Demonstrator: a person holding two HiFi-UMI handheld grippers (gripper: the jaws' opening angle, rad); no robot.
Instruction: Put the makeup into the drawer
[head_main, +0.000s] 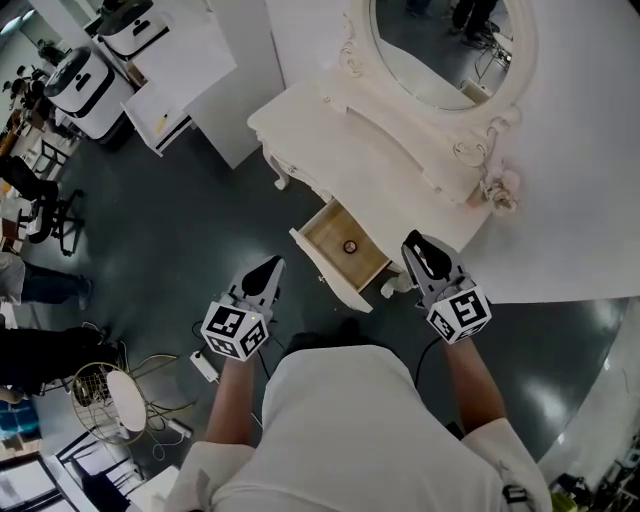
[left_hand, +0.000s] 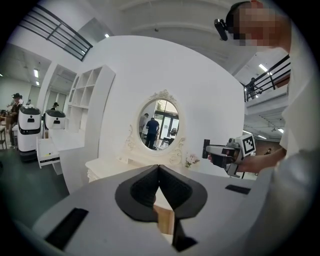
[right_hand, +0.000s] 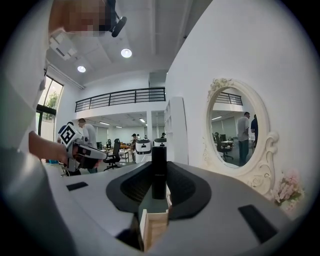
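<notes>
While the right gripper's (right_hand: 159, 175) jaws clamp a black makeup tube (right_hand: 159, 156) upright — long axis vertical — the open drawer (head_main: 322, 232) lies just below, towards the left gripper (left_hand: 159, 186) (pinched shut, empty).

A white short-sleeved shirt (head_main: 350, 430) is worn, lower centre. The left gripper (head_main: 270, 266) and right gripper (head_main: 414, 243) are built grey, with black jaws and black-and-white marker cubes (head_main: 235, 330).
</notes>
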